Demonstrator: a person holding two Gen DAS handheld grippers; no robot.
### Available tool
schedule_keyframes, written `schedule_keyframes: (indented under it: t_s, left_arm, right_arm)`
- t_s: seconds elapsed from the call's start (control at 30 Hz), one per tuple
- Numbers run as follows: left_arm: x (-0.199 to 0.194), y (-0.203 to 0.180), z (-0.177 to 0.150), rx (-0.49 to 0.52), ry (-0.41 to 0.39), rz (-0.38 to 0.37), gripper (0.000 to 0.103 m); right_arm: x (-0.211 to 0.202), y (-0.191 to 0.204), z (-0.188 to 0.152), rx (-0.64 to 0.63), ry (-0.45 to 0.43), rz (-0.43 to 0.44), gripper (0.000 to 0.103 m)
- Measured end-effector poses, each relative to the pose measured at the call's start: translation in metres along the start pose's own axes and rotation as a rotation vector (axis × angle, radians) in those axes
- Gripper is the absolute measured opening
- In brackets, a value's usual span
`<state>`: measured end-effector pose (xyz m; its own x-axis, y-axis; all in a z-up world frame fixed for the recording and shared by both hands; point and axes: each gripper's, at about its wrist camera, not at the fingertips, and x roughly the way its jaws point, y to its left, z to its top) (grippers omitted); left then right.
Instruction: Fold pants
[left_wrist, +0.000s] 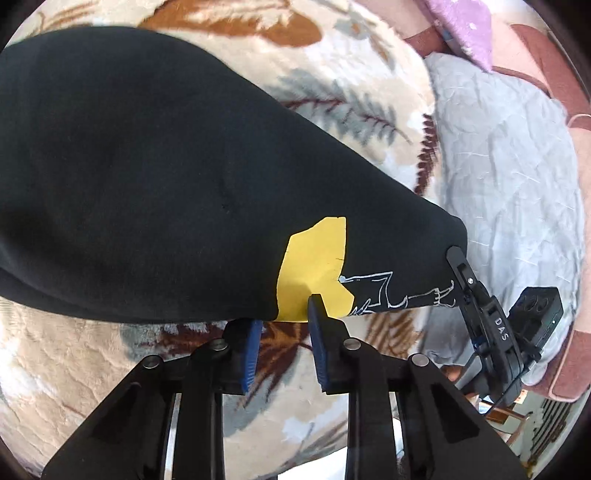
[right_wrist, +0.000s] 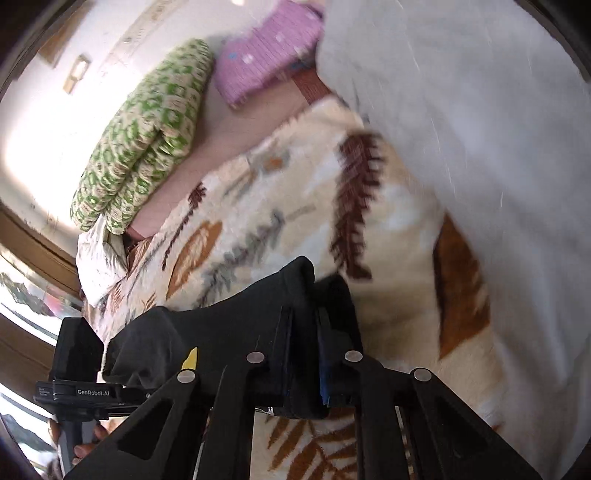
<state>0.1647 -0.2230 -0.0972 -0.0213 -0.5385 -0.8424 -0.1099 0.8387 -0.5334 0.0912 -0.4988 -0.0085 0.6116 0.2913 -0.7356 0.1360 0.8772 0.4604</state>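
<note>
Pants (left_wrist: 147, 166) are lying bunched between the right gripper (right_wrist: 306, 354) jaws, clamped tight. The left gripper (left_wrist: 284, 328) jaws are standing apart around the hem, seemingly not pinching.

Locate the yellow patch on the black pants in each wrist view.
Left wrist: yellow patch sits low centre, at the pants' near edge.
Right wrist: only a yellow sliver shows, lower left, beside bunched black fabric.
Shared landmark: the leaf-patterned blanket under the pants.
</note>
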Motion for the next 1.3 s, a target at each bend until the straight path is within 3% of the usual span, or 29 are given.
schedule_keyframes:
  t_s: [0.1, 0.2, 0.27, 0.4, 0.5, 0.57, 0.6, 0.63, 0.7, 0.73, 0.87, 0.9, 0.93, 1.07, 1.1, 1.2, 1.3]
  left_arm:
    - [0.006, 0.006, 0.003, -0.016, 0.011, -0.019, 0.022]
    - [0.004, 0.005, 0.006, -0.014, 0.023, -0.024, 0.022]
    - [0.005, 0.006, 0.008, -0.021, 0.029, -0.03, 0.022]
    - [0.005, 0.006, 0.006, -0.008, 0.02, -0.035, 0.022]
    - [0.002, 0.008, 0.003, -0.007, 0.017, -0.034, 0.022]
    - [-0.001, 0.009, 0.001, -0.008, 0.017, -0.034, 0.022]
    - [-0.002, 0.01, 0.0, -0.006, 0.018, -0.034, 0.022]
    - [-0.001, 0.01, 0.0, -0.005, 0.019, -0.032, 0.022]
    - [0.002, 0.01, 0.001, -0.012, 0.019, -0.03, 0.022]
    - [0.002, 0.01, 0.001, -0.011, 0.015, -0.026, 0.022]
    - [-0.006, 0.006, -0.007, 0.03, -0.008, -0.021, 0.022]
    - [-0.009, 0.006, -0.009, 0.04, -0.01, -0.018, 0.022]
    - [-0.016, 0.007, -0.014, 0.06, -0.014, -0.02, 0.022]
    - [-0.061, 0.025, -0.03, 0.143, -0.069, -0.025, 0.022]
    - [-0.081, 0.037, -0.032, 0.155, -0.106, -0.018, 0.022]
    - [-0.135, 0.079, -0.03, 0.161, -0.209, 0.009, 0.024]
    - [-0.188, 0.13, -0.026, 0.174, -0.299, 0.106, 0.035]
  right_arm:
    - [0.015, -0.002, 0.0, -0.051, 0.023, -0.038, 0.011]
    - [0.041, -0.016, -0.009, -0.105, 0.081, -0.118, 0.022]
    - [0.031, -0.024, -0.01, -0.04, 0.045, -0.061, 0.027]
    - [0.0, -0.032, -0.013, 0.083, -0.001, -0.007, 0.048]
    - [0.0, -0.035, -0.027, 0.135, 0.061, -0.029, 0.05]
    - [0.008, -0.038, -0.033, 0.173, 0.091, 0.008, 0.041]
    - [0.01, -0.037, -0.034, 0.177, 0.088, 0.016, 0.02]
    - [0.008, -0.034, -0.034, 0.163, 0.068, -0.001, 0.012]
    - [-0.006, -0.025, -0.031, 0.109, -0.016, -0.02, 0.009]
    - [-0.01, -0.022, -0.031, 0.088, -0.045, -0.049, 0.003]
    - [0.007, -0.033, -0.037, 0.042, 0.005, -0.217, 0.002]
    - [0.011, -0.037, -0.04, 0.054, 0.02, -0.221, 0.002]
    - [0.006, -0.039, -0.041, 0.081, -0.003, -0.203, 0.008]
    - [-0.031, -0.019, -0.04, 0.093, -0.121, -0.147, 0.009]
    - [-0.037, -0.012, -0.041, 0.074, -0.127, -0.14, 0.014]
    - [-0.043, 0.011, -0.04, 0.044, -0.096, -0.086, 0.045]
    - [-0.041, 0.015, -0.036, 0.063, -0.081, -0.09, 0.046]
